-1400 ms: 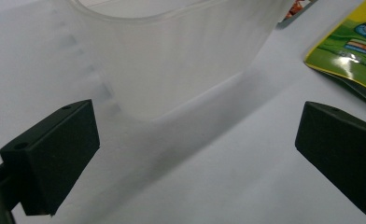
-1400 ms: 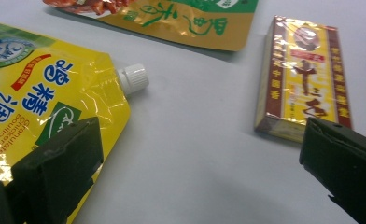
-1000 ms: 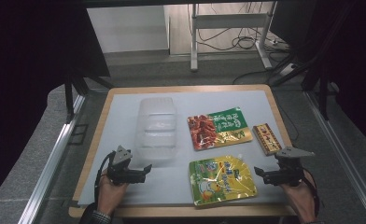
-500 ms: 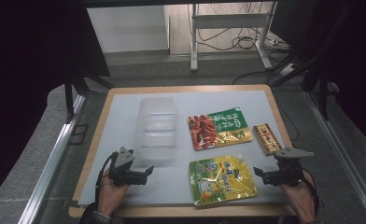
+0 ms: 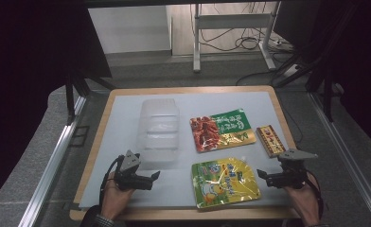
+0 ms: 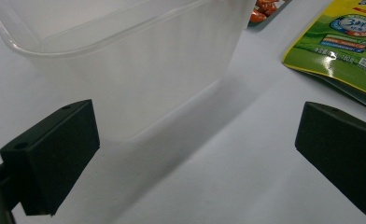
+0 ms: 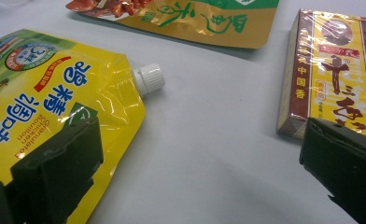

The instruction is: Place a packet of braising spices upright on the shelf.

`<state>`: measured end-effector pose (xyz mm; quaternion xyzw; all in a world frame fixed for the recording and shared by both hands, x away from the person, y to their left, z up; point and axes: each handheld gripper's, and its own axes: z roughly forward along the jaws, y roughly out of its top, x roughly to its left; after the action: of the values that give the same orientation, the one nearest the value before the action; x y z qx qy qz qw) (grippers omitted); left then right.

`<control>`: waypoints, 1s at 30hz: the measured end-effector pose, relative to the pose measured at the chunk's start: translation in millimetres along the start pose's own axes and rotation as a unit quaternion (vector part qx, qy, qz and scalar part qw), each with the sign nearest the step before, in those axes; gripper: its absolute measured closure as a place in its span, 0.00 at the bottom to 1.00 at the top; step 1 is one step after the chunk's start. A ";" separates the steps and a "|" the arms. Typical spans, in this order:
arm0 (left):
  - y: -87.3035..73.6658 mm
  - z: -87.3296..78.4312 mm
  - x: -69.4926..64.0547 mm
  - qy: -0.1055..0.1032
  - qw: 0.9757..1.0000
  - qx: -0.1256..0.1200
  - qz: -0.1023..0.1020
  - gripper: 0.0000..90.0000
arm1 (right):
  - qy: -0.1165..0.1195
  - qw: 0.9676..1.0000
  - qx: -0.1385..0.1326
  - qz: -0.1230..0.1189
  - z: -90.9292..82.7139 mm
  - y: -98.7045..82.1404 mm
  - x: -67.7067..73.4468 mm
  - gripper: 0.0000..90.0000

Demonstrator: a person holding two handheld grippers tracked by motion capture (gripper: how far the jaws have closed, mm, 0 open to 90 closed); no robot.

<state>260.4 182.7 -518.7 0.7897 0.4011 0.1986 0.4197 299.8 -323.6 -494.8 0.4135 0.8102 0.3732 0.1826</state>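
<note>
A: Where is the left gripper (image 5: pixel 151 177)?
B: Jaws spread wide, holding nothing; the clear tub (image 6: pixel 125 60) stands just ahead of its left jaw.
A: And the right gripper (image 5: pixel 261 176)?
B: Jaws released; the yellow pouch (image 7: pixel 45 93) lies under its left jaw, the brown box (image 7: pixel 333 70) by the right jaw.

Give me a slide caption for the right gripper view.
Open right gripper above the white mat, between yellow spouted pouch and boxed snack.

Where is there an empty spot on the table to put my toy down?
The far strip of the white mat, beyond the clear plastic tub and the red-and-green pouch, is bare. So is the left strip beside the tub. It is crowded at right, around the yellow spouted pouch and the small brown-and-yellow box.
</note>
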 end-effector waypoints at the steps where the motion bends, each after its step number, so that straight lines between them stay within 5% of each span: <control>1: 0.3 0.0 -0.7 -0.003 1.000 0.001 0.001 0.00 | 0.000 1.000 0.000 0.000 0.0 0.0 0.0 0.00; 19: 9.5 8.3 -28.3 -0.065 0.998 0.018 0.019 0.00 | 0.002 1.000 0.003 -0.005 0.3 0.3 1.9 0.00; 26: 13.3 14.0 -41.9 -0.068 0.996 0.031 0.053 0.09 | 0.001 1.000 0.003 -0.005 0.2 0.6 2.4 0.00; 30: 17.5 17.2 -49.1 -0.089 0.994 0.026 0.062 0.22 | 0.001 1.000 0.004 -0.007 0.3 0.7 2.9 0.00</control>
<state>250.3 129.1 -512.9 0.8383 0.3176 0.1425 0.4196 298.7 -320.9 -494.4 0.4084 0.8147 0.3689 0.1826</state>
